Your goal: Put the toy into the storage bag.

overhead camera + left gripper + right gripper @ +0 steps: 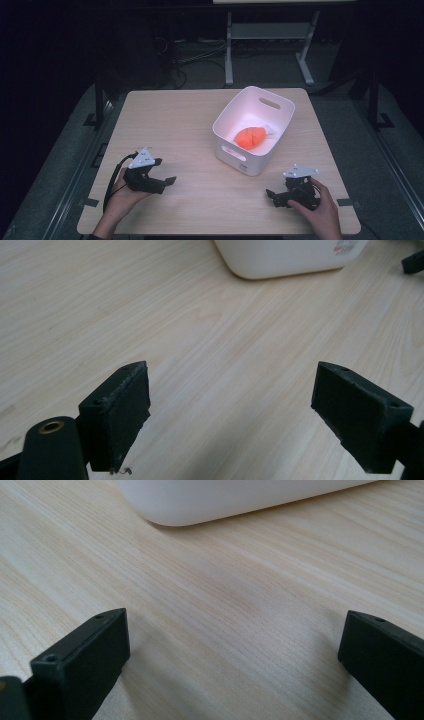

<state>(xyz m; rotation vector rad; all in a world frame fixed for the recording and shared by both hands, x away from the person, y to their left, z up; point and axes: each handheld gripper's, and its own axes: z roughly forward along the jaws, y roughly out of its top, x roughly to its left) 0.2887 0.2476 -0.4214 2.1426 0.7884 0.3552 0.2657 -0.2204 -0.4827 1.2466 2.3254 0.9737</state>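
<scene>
A white plastic bin (233, 150) with handle cut-outs stands on the wooden table (190, 125), right of the middle. Inside it lies an orange soft object (249, 137) with a pale tip. My left gripper (167, 182) rests on the table at the front left, held by a hand, jaws wide apart with nothing between them. My right gripper (271, 196) sits at the front right, also held by a hand and open on nothing. In the left gripper view the bin (285, 257) is ahead, beyond bare wood. The right gripper view has the bin's base (225, 500) close ahead.
Bare light wood stretches between the two grippers and across the table's left half. Behind the table stand the white legs of another table (229, 50) and some cables on a dark floor. A tip of the other gripper (412, 262) pokes in at the left gripper view's right edge.
</scene>
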